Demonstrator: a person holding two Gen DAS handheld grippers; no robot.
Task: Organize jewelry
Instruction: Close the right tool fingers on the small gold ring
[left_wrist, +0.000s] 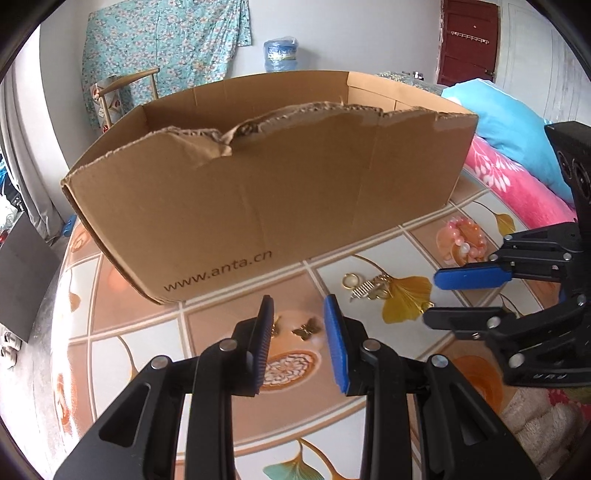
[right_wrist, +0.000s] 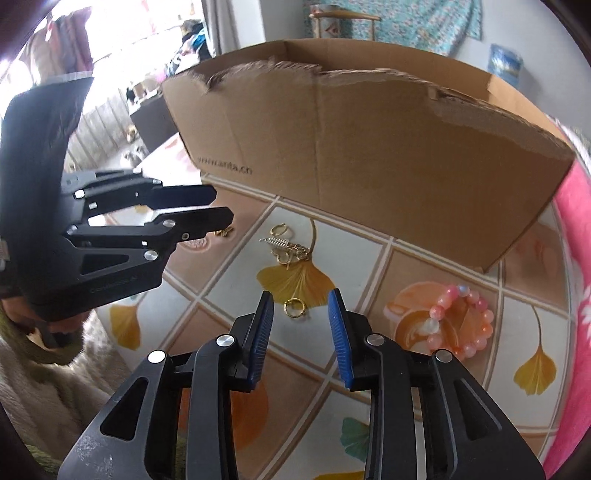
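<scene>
Between the right gripper's (right_wrist: 301, 306) spread jaws, just beyond their tips, lay a small gold ring (right_wrist: 294, 307) on the patterned cloth (right_wrist: 240, 295), nearer than the left gripper (right_wrist: 221, 210), also parted and empty.

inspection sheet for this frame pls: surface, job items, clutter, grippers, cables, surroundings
Surface: patterned tablecloth, ginkgo-leaf print.
Job's things: torn cardboard box; pink bead bracelet; gold ring; gold pile; butterfly charm.
Clutter: nothing seen.
Grippers: left gripper open, charm lying between its fingers; right gripper open over the ring, nothing held.
Cables: nothing seen.
Surroundings: pink blanket, blue pillow, chair, water jug, door.
</scene>
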